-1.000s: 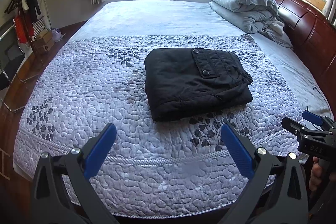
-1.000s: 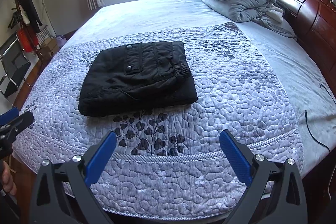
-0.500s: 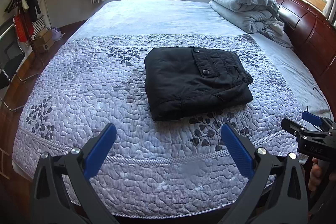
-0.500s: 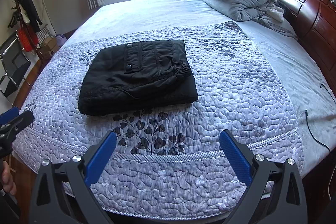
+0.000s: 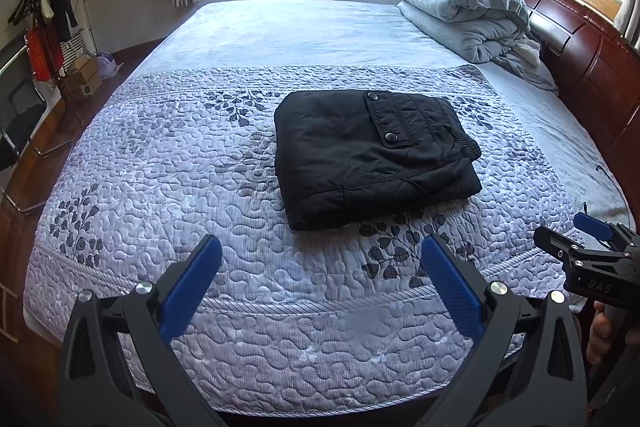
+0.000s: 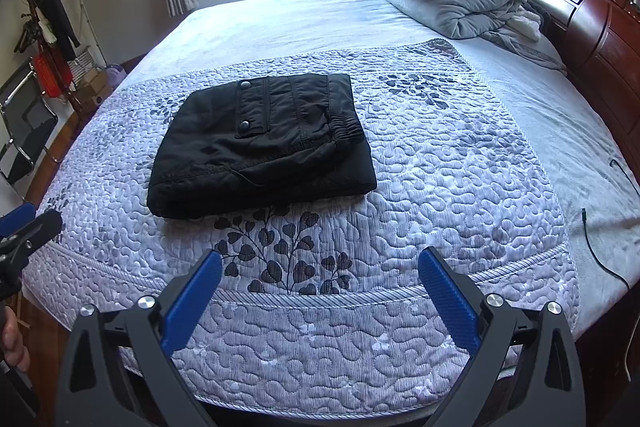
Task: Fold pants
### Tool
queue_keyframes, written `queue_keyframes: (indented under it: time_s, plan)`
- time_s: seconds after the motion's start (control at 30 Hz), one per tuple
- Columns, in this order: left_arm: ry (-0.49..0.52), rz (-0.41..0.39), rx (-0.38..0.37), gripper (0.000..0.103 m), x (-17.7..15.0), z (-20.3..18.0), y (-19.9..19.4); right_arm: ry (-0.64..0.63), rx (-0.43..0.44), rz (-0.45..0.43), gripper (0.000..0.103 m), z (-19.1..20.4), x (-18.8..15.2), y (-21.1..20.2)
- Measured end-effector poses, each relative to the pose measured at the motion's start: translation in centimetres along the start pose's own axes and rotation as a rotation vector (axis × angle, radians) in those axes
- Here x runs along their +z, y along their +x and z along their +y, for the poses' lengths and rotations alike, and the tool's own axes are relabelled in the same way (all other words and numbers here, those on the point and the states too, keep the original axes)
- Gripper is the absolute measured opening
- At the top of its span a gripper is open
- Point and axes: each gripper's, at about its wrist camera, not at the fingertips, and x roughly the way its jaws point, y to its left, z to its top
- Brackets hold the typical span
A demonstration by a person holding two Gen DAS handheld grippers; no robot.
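From the left wrist view, the left gripper (image 5: 318, 269) hangs above the near edge of the quilt (image 5: 160, 163), its blue fingers spread wide and empty. The black pants (image 5: 372, 153) lie folded in a compact stack mid-quilt — well clear of it.

From the right wrist view, the right gripper (image 6: 320, 285) is likewise wide open, holding nothing — the pants (image 6: 260, 147) sit ahead, left of centre.
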Motion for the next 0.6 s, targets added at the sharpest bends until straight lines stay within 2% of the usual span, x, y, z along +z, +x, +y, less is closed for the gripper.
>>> queue_keyframes:
  time_s: [0.13, 0.3, 0.5, 0.6]
  plan:
    - [-0.012, -0.013, -0.017, 0.100, 0.0, 0.0, -0.2, -0.001, -0.001, 0.005, 0.099, -0.1, 0.0, 0.3]
    - [-0.069, -0.017, -0.085, 0.100, 0.1, 0.5, -0.2, -0.002, -0.003, 0.012, 0.099, -0.2, 0.0, 0.4]
    - [-0.078, 0.019, -0.012, 0.100, 0.1, 0.8, 0.4, 0.002, -0.004, 0.017, 0.099, -0.4, 0.0, 0.6]
    - [-0.087, 0.015, -0.012, 0.100, -0.1, 1.1, 0.3, 0.001, -0.004, 0.019, 0.099, -0.5, 0.0, 0.7]
